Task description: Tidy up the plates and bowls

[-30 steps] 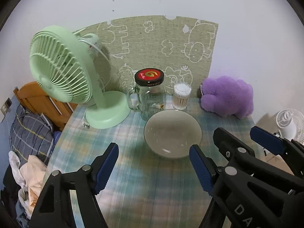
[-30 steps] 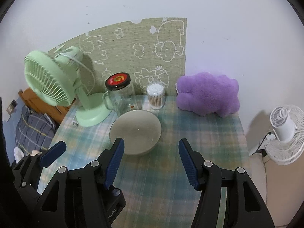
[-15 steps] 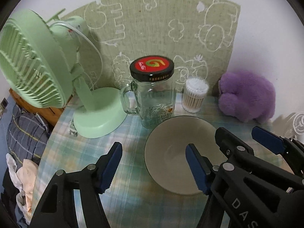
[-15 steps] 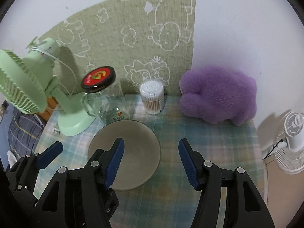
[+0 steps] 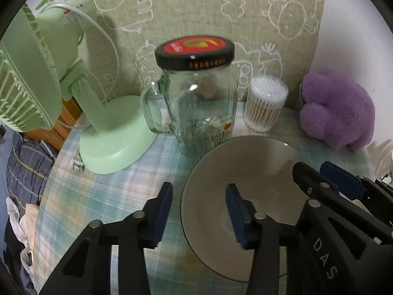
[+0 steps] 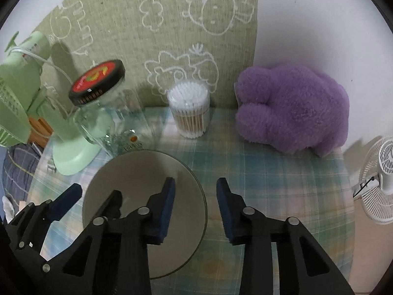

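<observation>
A pale grey-beige bowl [image 5: 248, 164] sits on the checked tablecloth [image 5: 110, 191] in front of a glass jar. My left gripper [image 5: 199, 209] is open and straddles the bowl's left rim, one finger outside, one inside. In the right wrist view the bowl [image 6: 132, 172] lies low left. My right gripper [image 6: 195, 204] is open and straddles the bowl's right rim. Neither gripper holds anything.
A handled glass jar with a black and red lid [image 5: 199, 103] stands just behind the bowl. A green desk fan [image 5: 44, 78], a tub of cotton swabs [image 5: 265, 103] and a purple plush toy [image 5: 336, 110] line the back. A white fan [image 6: 383, 179] stands beyond the table's right edge.
Both grippers have moved forward and down to the bowl. Their jaws have narrowed and now straddle its rim on each side.
</observation>
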`<state>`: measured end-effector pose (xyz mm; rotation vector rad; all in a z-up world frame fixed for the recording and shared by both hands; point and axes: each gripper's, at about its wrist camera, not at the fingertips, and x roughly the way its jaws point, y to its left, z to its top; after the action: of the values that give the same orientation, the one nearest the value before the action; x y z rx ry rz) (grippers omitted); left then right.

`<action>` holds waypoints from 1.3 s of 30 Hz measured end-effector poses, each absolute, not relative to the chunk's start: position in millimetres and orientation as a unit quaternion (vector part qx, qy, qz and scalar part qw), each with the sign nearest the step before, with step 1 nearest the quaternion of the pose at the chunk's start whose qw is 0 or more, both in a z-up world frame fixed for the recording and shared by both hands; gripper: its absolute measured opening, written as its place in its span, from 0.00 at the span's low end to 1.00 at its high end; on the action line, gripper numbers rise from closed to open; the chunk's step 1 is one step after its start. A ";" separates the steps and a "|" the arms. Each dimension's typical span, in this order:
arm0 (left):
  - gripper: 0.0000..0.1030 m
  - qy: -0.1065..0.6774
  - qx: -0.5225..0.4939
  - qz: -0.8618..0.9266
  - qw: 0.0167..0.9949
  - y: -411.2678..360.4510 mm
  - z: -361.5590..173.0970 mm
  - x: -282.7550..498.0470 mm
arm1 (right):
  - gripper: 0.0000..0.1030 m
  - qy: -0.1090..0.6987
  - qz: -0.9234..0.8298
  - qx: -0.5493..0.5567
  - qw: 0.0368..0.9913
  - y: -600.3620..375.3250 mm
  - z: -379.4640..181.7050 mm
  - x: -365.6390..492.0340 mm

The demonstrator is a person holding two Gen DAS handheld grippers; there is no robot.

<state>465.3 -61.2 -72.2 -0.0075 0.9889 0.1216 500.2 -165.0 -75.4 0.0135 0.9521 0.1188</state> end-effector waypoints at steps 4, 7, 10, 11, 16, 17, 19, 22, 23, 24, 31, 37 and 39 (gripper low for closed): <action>0.34 0.486 -0.008 0.059 0.872 -61.9 -79.4 467.9 | 0.24 0.466 0.055 0.010 0.883 -166.8 -83.2 502.9; 0.28 0.486 -0.001 0.066 0.872 -62.7 -81.7 468.6 | 0.18 0.471 0.058 0.010 0.880 -167.6 -87.5 504.2; 0.22 0.486 0.004 0.074 0.871 -62.2 -83.3 468.3 | 0.17 0.472 0.062 0.011 0.879 -166.1 -89.1 504.6; 0.19 0.486 0.004 0.077 0.871 -61.6 -83.2 468.1 | 0.18 0.471 0.061 0.011 0.880 -165.8 -89.0 504.1; 0.18 0.488 0.009 0.082 0.869 -60.6 -83.0 467.2 | 0.17 0.469 0.062 0.012 0.881 -166.4 -88.7 503.2; 0.18 0.487 0.010 0.081 0.870 -60.8 -82.8 466.7 | 0.17 0.469 0.064 0.011 0.881 -166.3 -88.6 502.7; 0.18 0.488 0.013 0.079 0.869 -61.8 -82.0 465.1 | 0.17 0.469 0.064 0.011 0.881 -166.9 -88.4 501.1; 0.18 0.488 0.016 0.076 0.870 -63.3 -79.5 462.4 | 0.17 0.472 0.062 0.012 0.879 -168.6 -87.4 497.9; 0.19 0.487 0.017 0.074 0.870 -63.8 -77.8 460.5 | 0.17 0.472 0.061 0.012 0.879 -168.8 -86.8 496.8; 0.18 0.486 0.017 0.074 0.871 -64.2 -76.4 459.2 | 0.17 0.473 0.060 0.013 0.879 -169.4 -86.1 495.6; 0.18 0.477 0.014 0.068 0.876 -67.4 -60.7 445.5 | 0.17 0.470 0.054 0.015 0.881 -171.8 -73.8 481.4; 0.18 0.465 0.014 0.065 0.883 -68.3 -39.3 431.6 | 0.17 0.461 0.051 0.013 0.886 -175.7 -54.4 465.9; 0.18 0.458 0.017 0.064 0.886 -69.1 -29.8 425.6 | 0.17 0.456 0.050 0.015 0.889 -177.7 -45.7 459.7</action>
<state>425.6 -69.1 -29.9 0.0358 0.9532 0.1339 459.7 -177.7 -45.7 0.0309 0.9465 0.1039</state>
